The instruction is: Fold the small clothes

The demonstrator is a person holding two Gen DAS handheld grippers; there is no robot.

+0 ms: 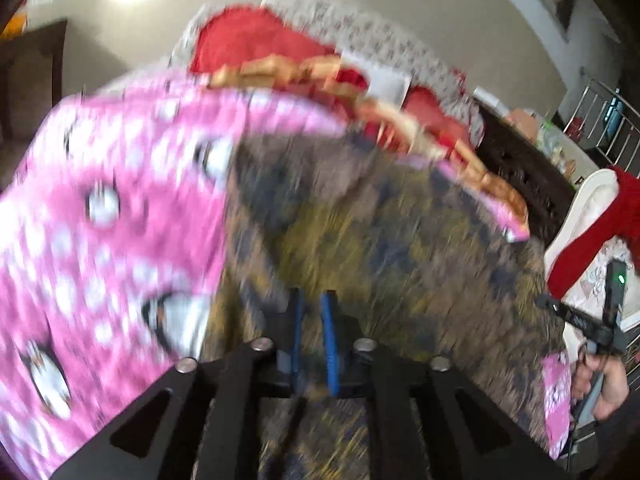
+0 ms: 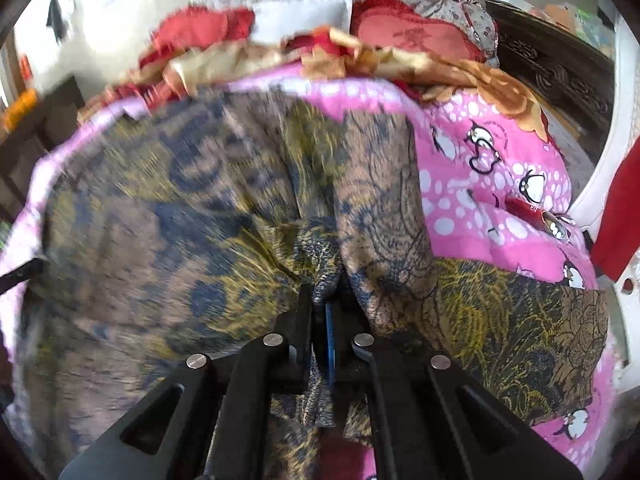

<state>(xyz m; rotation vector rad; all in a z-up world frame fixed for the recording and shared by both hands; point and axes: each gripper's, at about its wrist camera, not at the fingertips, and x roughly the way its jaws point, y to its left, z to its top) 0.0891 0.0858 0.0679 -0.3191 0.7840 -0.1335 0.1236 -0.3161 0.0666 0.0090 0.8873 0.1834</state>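
Observation:
A brown, yellow and navy patterned garment (image 1: 360, 232) lies spread on a pink penguin-print blanket (image 1: 104, 216). My left gripper (image 1: 313, 300) hovers over the garment with a narrow gap between its blue pads, and nothing shows between them. My right gripper (image 2: 325, 296) is shut on a bunched fold of the same garment (image 2: 200, 208), with cloth pinched between the fingers. The right gripper also shows at the far right of the left wrist view (image 1: 600, 320), held in a hand. Both views are motion-blurred.
Red and gold fabrics (image 2: 248, 52) and floral bedding (image 1: 360, 36) are piled at the far end of the blanket (image 2: 500, 184). A white chair with a red cloth (image 1: 588, 232) stands to the right. Dark carved wooden furniture (image 2: 560, 68) is behind.

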